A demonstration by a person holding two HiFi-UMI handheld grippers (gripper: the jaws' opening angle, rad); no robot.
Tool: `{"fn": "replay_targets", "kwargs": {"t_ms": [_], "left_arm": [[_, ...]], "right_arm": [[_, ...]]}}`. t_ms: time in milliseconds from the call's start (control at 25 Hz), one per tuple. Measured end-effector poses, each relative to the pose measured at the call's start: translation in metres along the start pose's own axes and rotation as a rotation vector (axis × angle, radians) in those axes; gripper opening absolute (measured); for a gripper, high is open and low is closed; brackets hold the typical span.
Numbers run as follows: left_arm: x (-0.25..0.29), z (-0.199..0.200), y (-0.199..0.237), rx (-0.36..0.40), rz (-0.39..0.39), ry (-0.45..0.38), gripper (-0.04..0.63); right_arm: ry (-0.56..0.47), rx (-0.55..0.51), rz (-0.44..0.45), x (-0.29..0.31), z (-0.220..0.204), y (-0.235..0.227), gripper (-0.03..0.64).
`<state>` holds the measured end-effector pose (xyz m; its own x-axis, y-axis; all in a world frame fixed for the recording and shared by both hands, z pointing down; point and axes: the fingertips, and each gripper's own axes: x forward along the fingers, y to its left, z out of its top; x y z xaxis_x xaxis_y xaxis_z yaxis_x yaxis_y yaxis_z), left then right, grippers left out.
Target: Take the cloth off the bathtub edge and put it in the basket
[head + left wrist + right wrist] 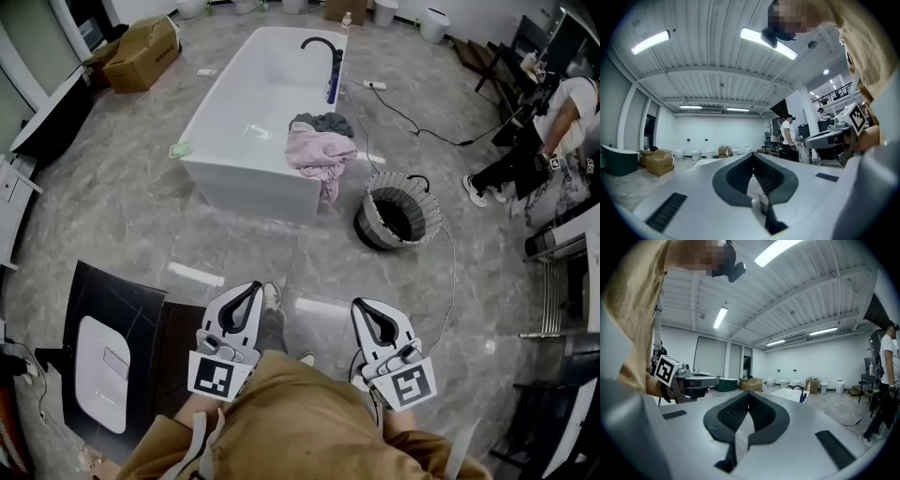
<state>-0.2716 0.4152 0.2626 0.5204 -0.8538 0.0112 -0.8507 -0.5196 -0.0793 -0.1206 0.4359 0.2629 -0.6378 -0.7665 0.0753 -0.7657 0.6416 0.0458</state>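
two grippers hang low by the person's body, well short of the bathtub (246,103) and pointing toward its near end. the left gripper (255,287) and the right gripper (362,304) sit side by side above the grey stone floor. both have their jaws pressed together with nothing between them. the left gripper view and the right gripper view each show the dark pads meeting at the tips.

the pink cloth (319,152) lies bunched on the bathtub's near right corner, with one tail hanging down the outer wall. a dark grey cloth (324,122) rests on the same edge just behind it, touching it. the basket (376,193) stands on the floor just beside that corner, to the bathtub's right. its top is open, its inside is dark, and it is apart from the pink cloth.

a black faucet (319,43) arches over the bathtub's far right rim. a cardboard box (141,52) sits beyond the far left corner. another person (562,117) is well off to the bathtub's right.
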Motion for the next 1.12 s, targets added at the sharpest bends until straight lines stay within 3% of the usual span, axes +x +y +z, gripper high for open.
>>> {"fn": "replay_targets", "kwargs": {"t_ms": [240,600,880,1120], "left_arm": [[0.078,-0.013,0.030,-0.051,-0.076,-0.025,0.006],[0.200,-0.026,0.132,-0.098,-0.125,-0.015,0.006],[0.258,-0.033,0.189,-0.127,-0.161,-0.008,0.006],[0.294,-0.038,0.214,-0.146,-0.190,-0.005,0.006]], "right_arm": [[0.031,0.007,-0.077,0.044,-0.004,-0.047,0.003],[0.086,-0.021,-0.089,0.176,0.010,-0.117,0.003],[0.102,-0.042,-0.102,0.253,0.021,-0.142,0.003],[0.135,-0.037,-0.134,0.284,0.022,-0.161,0.003]]}}
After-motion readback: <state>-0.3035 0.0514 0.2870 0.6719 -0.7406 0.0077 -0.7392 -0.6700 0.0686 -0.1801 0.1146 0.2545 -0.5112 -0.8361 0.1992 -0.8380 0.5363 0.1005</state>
